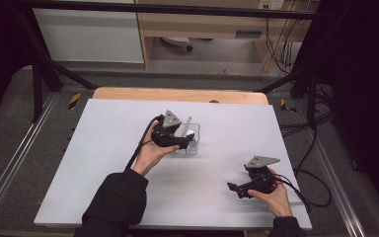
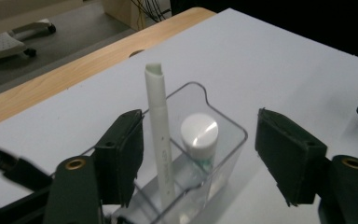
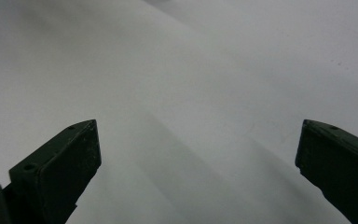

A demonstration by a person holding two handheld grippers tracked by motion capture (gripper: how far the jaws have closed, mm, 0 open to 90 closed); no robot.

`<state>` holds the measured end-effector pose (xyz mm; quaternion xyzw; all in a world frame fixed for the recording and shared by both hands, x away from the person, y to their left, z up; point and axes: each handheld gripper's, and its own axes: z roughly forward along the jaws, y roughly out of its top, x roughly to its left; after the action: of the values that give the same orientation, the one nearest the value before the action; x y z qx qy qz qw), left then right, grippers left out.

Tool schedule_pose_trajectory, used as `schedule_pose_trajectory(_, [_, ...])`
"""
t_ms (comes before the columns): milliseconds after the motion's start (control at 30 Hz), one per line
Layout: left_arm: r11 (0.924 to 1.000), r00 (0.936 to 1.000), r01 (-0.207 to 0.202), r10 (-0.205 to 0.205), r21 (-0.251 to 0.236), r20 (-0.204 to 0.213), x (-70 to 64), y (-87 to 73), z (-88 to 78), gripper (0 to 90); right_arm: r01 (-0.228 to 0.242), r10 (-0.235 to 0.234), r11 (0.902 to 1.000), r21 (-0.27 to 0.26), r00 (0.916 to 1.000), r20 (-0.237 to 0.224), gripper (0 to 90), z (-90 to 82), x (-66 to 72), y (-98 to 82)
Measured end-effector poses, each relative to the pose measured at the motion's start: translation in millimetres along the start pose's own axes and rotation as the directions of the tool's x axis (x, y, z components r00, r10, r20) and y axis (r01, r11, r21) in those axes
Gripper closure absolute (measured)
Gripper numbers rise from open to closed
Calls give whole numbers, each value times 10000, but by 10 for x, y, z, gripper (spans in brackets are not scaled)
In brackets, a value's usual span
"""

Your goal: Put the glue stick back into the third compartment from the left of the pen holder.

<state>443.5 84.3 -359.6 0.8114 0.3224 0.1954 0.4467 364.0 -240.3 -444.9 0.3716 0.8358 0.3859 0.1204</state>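
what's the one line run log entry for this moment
left gripper: open, jaws astride clear bin | bin: white tube upright, white-capped bottle | right gripper: open, over bare table

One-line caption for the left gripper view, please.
Open left claw straddling a clear plastic bin that holds an upright white tube and a white-capped bottle on the white tabletop.

A clear plastic bin (image 2: 223,126) mid-table holds an upright white tube (image 2: 161,140) beside a white-capped bottle (image 2: 199,136).
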Motion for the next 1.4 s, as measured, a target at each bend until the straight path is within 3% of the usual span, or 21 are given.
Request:
schedule_pose_trajectory(467, [9988,9999,-79,74,477,91,204,-379,-368,180,-71,71,10000,-39,10000,46,8,-2,0,2])
schedule_pose_trajectory(900, [9953,9997,249,-249,935,-10,307,-975,-597,85,65,-65,10000,22,9999,143,8,-8,2,0])
schedule_pose_trajectory(1400, [9896,9977,663,-642,1274,-206,492,-1552,-899,66,94,-97,9998,186,9998,161,8,6,8,-11])
